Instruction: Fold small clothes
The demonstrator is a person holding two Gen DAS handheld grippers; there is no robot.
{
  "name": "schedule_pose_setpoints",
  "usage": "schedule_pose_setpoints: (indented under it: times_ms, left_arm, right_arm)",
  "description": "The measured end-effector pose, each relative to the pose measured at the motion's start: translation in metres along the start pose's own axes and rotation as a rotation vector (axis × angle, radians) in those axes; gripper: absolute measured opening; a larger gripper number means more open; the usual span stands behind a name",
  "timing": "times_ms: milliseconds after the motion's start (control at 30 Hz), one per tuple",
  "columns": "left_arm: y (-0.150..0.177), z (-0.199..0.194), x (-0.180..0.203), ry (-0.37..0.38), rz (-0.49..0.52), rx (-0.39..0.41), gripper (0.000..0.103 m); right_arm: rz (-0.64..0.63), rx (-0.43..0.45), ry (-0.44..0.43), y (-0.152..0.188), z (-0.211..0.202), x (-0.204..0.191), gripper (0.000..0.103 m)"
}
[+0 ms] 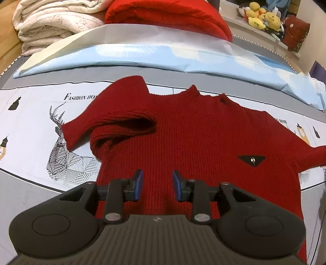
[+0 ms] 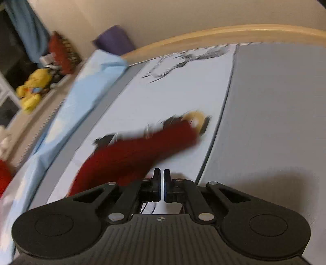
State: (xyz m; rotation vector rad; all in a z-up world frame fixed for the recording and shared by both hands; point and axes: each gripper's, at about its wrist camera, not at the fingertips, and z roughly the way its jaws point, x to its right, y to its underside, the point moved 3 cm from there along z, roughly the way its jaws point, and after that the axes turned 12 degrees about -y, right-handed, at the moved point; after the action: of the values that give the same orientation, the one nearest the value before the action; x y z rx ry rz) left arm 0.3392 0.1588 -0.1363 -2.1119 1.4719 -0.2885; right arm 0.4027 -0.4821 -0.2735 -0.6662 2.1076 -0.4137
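A dark red knitted sweater (image 1: 203,132) lies flat on the printed bed cover (image 1: 30,122), neck away from me. It has a black triangular patch (image 1: 251,160). Its left sleeve (image 1: 122,124) is folded in over the body. My left gripper (image 1: 157,173) hovers over the sweater's lower part, open, with nothing between its blue pads (image 1: 138,183). In the blurred right wrist view the other red sleeve (image 2: 138,148) stretches out across the cover. My right gripper (image 2: 162,172) sits just beside that sleeve's near edge, shut, with nothing seen between the fingers.
A light blue sheet (image 1: 142,57) lies beyond the sweater. Behind it are folded white blankets (image 1: 51,24) and a red blanket (image 1: 167,16). Yellow plush toys (image 1: 262,18) sit on a shelf at the far right. The wooden bed frame (image 2: 224,32) curves behind the grey cover (image 2: 275,112).
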Motion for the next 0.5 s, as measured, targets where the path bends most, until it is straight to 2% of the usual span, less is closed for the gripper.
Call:
schedule_pose_setpoints:
  times_ms: [33, 100, 233, 300, 367, 500]
  left_arm:
    - [0.001, 0.001, 0.002, 0.002, 0.004, -0.001, 0.034]
    - [0.002, 0.001, 0.007, 0.005, 0.015, -0.003, 0.034]
    - [0.004, 0.002, 0.013, 0.010, 0.032, -0.003, 0.034]
    - [0.004, 0.003, 0.013, 0.008, 0.037, -0.003, 0.034]
    - [0.004, 0.005, 0.014, 0.008, 0.037, -0.003, 0.034]
    - [0.003, 0.006, 0.016, 0.009, 0.036, -0.007, 0.034]
  right_arm:
    - [-0.029, -0.017, -0.040, 0.007, 0.003, -0.005, 0.007]
    - [-0.045, -0.056, -0.081, 0.012, 0.011, -0.012, 0.017]
    - [-0.014, -0.077, -0.085, 0.000, 0.041, -0.025, 0.029]
    - [0.037, -0.087, -0.077, -0.013, 0.055, -0.026, 0.056]
    - [0.067, -0.110, -0.046, -0.015, 0.065, -0.027, 0.058]
    - [-0.001, -0.107, 0.016, -0.009, 0.076, -0.046, 0.058]
